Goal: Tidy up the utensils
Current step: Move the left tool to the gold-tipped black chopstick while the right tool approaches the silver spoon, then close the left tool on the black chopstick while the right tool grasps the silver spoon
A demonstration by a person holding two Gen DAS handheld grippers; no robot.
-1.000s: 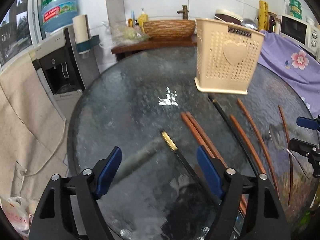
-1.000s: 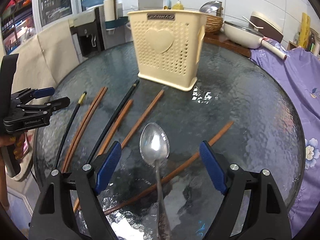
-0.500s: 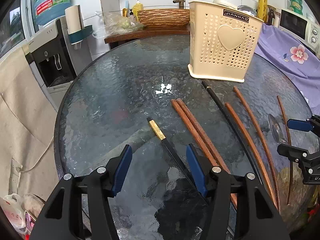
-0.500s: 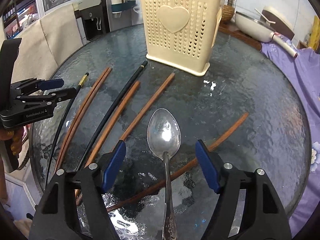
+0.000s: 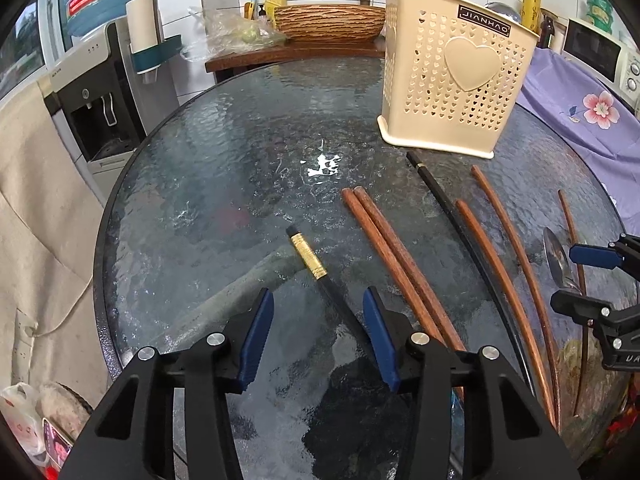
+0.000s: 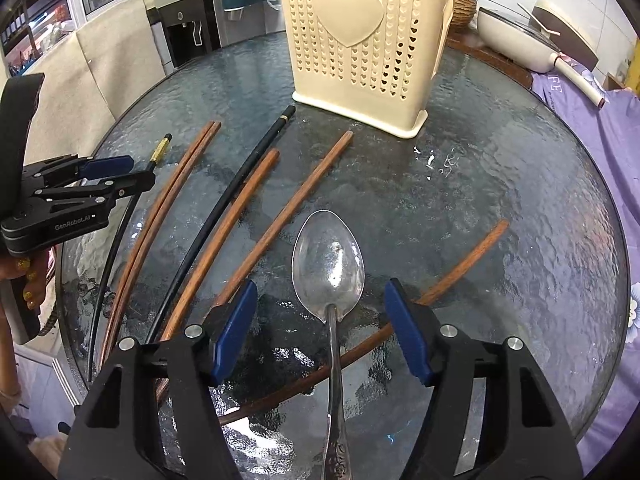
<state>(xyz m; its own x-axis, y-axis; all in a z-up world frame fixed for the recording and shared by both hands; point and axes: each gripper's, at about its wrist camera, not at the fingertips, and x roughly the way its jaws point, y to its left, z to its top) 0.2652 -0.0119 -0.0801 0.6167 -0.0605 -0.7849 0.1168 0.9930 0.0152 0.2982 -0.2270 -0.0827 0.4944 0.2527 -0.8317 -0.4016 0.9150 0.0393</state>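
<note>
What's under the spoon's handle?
A brown chopstick lies on the glass table and passes beneath the spoon handle, which crosses over it. The strip directly under the handle is hidden.

The utensil basket (image 6: 360, 40) is cream plastic, perforated with rows of small heart-shaped holes around one large raised heart, and carries a black label with pale lettering. The chopsticks are reddish-brown wood (image 5: 396, 252) or black (image 6: 224, 208), one black stick bearing a gold band (image 5: 307, 255); the spoon (image 6: 328, 264) is bright silver with an embossed handle. The table (image 5: 200, 184) is dark, rippled blue-grey glass; the gripper pads (image 6: 236, 328) are blue on black frames.
</note>
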